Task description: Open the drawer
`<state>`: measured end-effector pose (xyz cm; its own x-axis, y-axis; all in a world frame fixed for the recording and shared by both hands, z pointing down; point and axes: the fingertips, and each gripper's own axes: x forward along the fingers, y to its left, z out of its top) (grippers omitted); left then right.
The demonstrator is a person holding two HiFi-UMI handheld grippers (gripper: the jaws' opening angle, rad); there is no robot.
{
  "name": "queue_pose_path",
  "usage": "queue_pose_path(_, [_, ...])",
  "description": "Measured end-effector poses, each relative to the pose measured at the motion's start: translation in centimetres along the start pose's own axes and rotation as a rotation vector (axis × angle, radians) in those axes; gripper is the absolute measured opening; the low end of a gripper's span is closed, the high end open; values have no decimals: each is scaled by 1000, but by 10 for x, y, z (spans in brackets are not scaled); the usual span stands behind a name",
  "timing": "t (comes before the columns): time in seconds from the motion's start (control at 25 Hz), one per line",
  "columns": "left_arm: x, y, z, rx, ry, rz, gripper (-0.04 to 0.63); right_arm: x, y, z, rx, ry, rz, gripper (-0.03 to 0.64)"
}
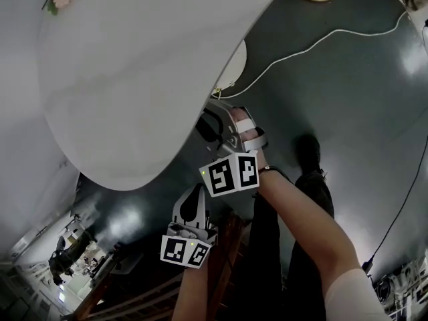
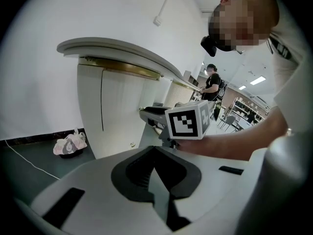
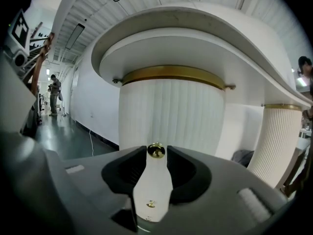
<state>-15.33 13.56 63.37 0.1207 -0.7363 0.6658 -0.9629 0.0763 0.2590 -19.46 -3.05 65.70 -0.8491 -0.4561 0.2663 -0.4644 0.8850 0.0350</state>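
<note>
A white curved tabletop point(image 1: 134, 79) rests on a fluted white pedestal point(image 3: 171, 116) with a gold band. A small gold knob point(image 3: 156, 151) on the pedestal's front shows in the gap at the tips of my right gripper point(image 3: 156, 153). Its jaws stand apart and do not visibly press on the knob. In the head view the right gripper point(image 1: 215, 122) reaches under the table's edge. My left gripper point(image 2: 154, 151) hangs lower point(image 1: 194, 206), shut and empty. It looks toward the right gripper point(image 2: 144, 112) beside the pedestal point(image 2: 122, 106). No drawer outline shows plainly.
A white cable point(image 1: 314, 45) runs over the dark floor. A pink bag point(image 2: 71, 143) lies at the pedestal's foot by the wall. A second fluted pedestal point(image 3: 281, 141) stands to the right. A person point(image 3: 53, 94) stands far down the corridor.
</note>
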Motion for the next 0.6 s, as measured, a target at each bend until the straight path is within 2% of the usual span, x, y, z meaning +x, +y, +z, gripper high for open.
queue_pose_path(0.16, [1,-2,-3,-7,-2,5,6,6,2,5,-27,-19,0,140])
queue_pose_path(0.2, [-1,-1,-3,-9,-3,7,6,7,1,6,-31,-24,-5,114])
queue_pose_path(0.28, [-2,0,-4,-13,-3,11,6,7,0,6,-42,-33,-11,111])
queue_pose_path(0.6, [-1,-7,-10,-20,-1,11,6,6,-2,5,-7,-39,13,107])
